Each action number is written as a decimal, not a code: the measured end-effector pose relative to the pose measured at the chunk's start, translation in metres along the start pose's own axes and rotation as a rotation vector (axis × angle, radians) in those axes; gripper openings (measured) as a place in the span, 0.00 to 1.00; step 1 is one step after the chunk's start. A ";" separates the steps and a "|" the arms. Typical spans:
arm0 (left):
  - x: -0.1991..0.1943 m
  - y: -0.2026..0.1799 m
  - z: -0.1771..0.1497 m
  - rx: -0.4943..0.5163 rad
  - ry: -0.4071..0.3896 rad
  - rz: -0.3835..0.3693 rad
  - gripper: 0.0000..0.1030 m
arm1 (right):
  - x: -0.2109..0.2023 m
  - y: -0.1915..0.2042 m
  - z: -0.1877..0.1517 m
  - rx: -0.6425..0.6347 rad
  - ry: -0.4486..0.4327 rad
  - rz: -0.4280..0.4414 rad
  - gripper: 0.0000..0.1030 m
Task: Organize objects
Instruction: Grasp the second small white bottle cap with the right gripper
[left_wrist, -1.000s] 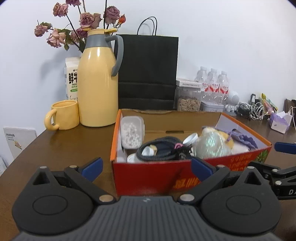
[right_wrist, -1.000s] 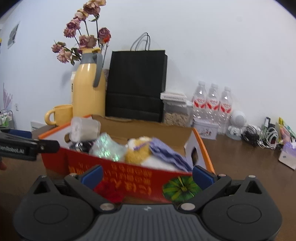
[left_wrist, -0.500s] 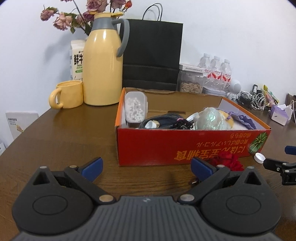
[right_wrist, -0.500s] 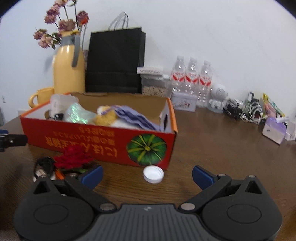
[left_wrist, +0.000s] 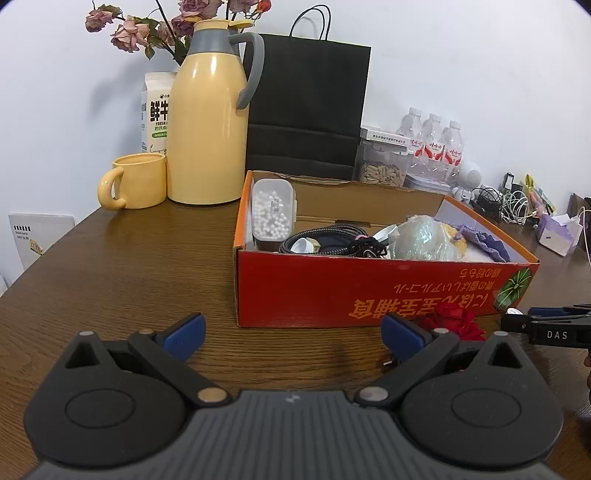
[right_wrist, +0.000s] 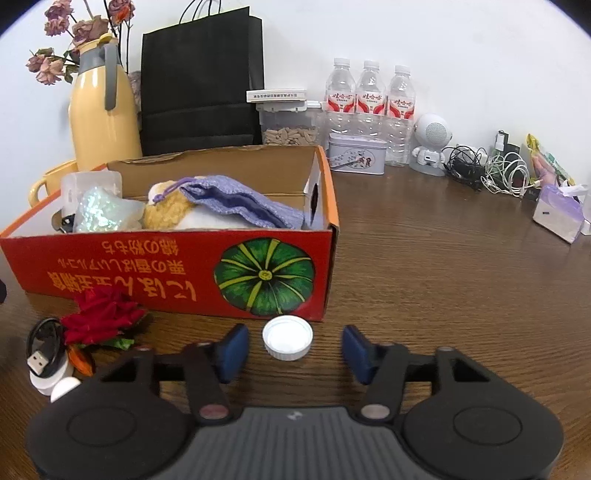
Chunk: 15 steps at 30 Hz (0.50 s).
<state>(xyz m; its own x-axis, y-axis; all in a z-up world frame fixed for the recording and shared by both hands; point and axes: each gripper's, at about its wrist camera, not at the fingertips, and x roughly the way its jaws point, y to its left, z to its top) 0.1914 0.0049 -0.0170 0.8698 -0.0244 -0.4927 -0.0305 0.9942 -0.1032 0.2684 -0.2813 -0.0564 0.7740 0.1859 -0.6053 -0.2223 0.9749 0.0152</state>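
2 grippers hover low over a dark wood-grain table (right_wrist: 443, 266) that runs back to a plain white wall (left_wrist: 461, 55). The left gripper (left_wrist: 291, 334) has its jaws spread wide with nothing between them, just before the red cardboard box (left_wrist: 369, 288). The right gripper (right_wrist: 291, 349) is also spread, its blue fingertips (right_wrist: 232, 350) flanking a white bottle cap (right_wrist: 287, 337) on the table just beside the box's front right corner, not touching it. A red fabric rose (right_wrist: 99, 317) lies against the box front. Along the table's far edge stand a milk carton (left_wrist: 155, 114) reading "FRESH", a yellow thermos (left_wrist: 210, 118) and 3 water bottles (right_wrist: 369, 99).
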 end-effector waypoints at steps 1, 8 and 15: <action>0.000 0.000 0.000 0.000 -0.001 0.000 1.00 | 0.000 0.001 0.000 -0.001 -0.003 0.006 0.39; 0.000 -0.001 0.000 0.000 -0.007 0.005 1.00 | -0.002 0.003 0.001 -0.006 -0.024 0.004 0.27; 0.001 0.001 -0.001 -0.004 -0.004 0.014 1.00 | -0.025 0.013 -0.003 -0.021 -0.164 0.021 0.26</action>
<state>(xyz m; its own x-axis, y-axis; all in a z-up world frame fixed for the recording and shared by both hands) 0.1920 0.0055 -0.0182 0.8713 -0.0100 -0.4906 -0.0446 0.9940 -0.0994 0.2442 -0.2742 -0.0437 0.8550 0.2253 -0.4671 -0.2502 0.9682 0.0090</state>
